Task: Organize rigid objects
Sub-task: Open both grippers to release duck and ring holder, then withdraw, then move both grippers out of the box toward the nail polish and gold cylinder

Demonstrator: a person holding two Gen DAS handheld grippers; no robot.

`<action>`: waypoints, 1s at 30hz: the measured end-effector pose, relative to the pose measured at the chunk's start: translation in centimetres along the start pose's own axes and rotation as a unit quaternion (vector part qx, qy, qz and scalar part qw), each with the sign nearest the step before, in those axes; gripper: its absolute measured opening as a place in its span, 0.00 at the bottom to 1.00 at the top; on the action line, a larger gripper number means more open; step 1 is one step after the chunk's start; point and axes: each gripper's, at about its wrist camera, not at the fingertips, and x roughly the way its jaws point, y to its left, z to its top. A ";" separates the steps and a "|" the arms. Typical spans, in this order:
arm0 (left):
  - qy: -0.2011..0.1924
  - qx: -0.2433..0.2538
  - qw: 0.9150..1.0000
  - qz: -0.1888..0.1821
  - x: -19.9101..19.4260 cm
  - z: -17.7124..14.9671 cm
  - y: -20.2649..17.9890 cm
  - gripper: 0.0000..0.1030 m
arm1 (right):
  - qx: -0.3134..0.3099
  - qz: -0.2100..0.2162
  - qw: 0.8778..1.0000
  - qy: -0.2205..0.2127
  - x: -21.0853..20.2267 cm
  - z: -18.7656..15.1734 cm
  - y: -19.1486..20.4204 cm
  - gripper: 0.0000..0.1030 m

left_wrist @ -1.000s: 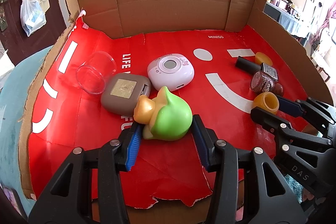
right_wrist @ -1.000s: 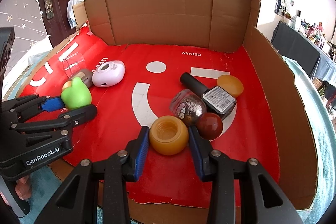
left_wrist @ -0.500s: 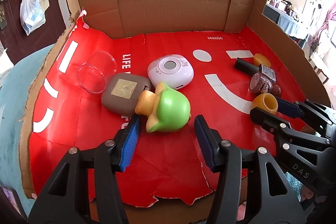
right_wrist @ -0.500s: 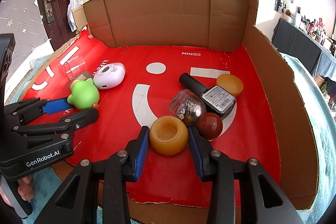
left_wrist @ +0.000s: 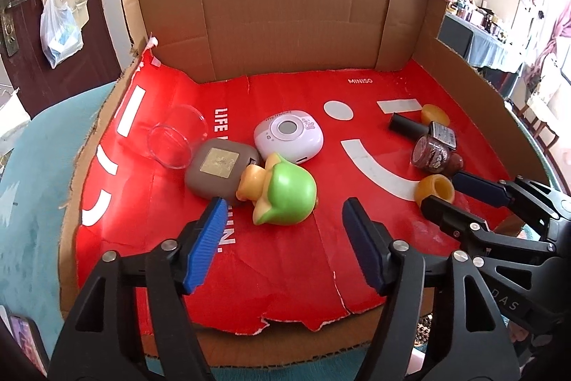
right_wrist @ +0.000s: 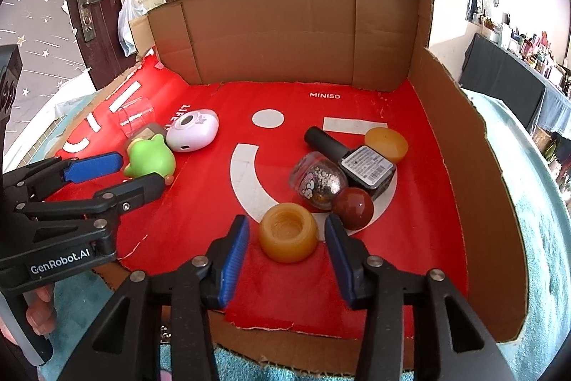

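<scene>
Backing away from the green toy [left_wrist: 285, 193], the left gripper [left_wrist: 285, 245] now hangs spread wide with nothing between its pads, the toy lying free on the red mat [left_wrist: 285, 266]. Nearest on the right, the right gripper [right_wrist: 285, 256] stands parted around the amber cup [right_wrist: 288, 232] without visibly pinching it. Farther off lie a brown case [left_wrist: 219, 170], white gadget [left_wrist: 289, 136] and clear cup [left_wrist: 175, 138].

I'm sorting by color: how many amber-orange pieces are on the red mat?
2. An amber cup-shaped piece sits between the open right gripper's fingers, and an amber dome lies at the back right beside the black nail polish bottle. Others may be hidden.
</scene>
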 end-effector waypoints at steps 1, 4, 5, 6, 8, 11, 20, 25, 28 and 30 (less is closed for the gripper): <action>-0.001 0.000 1.000 0.000 -0.1 0.0 0.0 0.69 | 0.000 0.000 1.000 -0.001 -0.1 0.0 0.0 0.48; -0.005 -0.004 1.000 0.000 -0.7 0.0 0.0 0.73 | 0.001 0.002 1.000 -0.005 -0.6 0.0 0.0 0.48; -0.006 -0.005 1.000 -0.001 -0.9 0.0 0.1 0.73 | 0.000 0.003 1.000 -0.006 -0.8 0.0 0.1 0.49; -0.006 -0.006 1.000 -0.001 -1.0 0.0 0.1 0.73 | 0.000 0.005 1.000 -0.006 -1.0 0.0 0.1 0.51; -0.007 -0.006 1.000 0.002 -1.4 0.0 0.0 0.73 | 0.000 0.009 1.000 -0.009 -1.3 0.0 0.2 0.54; -0.009 -0.002 1.000 0.011 -1.9 -0.2 -0.1 0.73 | -0.002 0.013 1.000 -0.013 -2.0 0.0 0.5 0.57; -0.027 -0.001 0.999 0.016 -3.7 -0.5 -0.2 0.83 | -0.008 0.019 0.999 -0.034 -4.3 -0.2 1.0 0.70; -0.036 -0.004 0.999 0.017 -4.7 -0.8 0.0 0.93 | -0.007 0.021 0.999 -0.043 -5.3 -0.4 1.1 0.76; -0.039 -0.006 0.999 0.014 -5.2 -1.1 0.0 0.94 | -0.007 0.022 0.999 -0.048 -5.9 -0.6 1.2 0.79; -0.045 -0.007 0.999 0.017 -5.7 -1.3 0.0 0.97 | -0.008 0.023 0.998 -0.052 -6.3 -0.7 1.3 0.83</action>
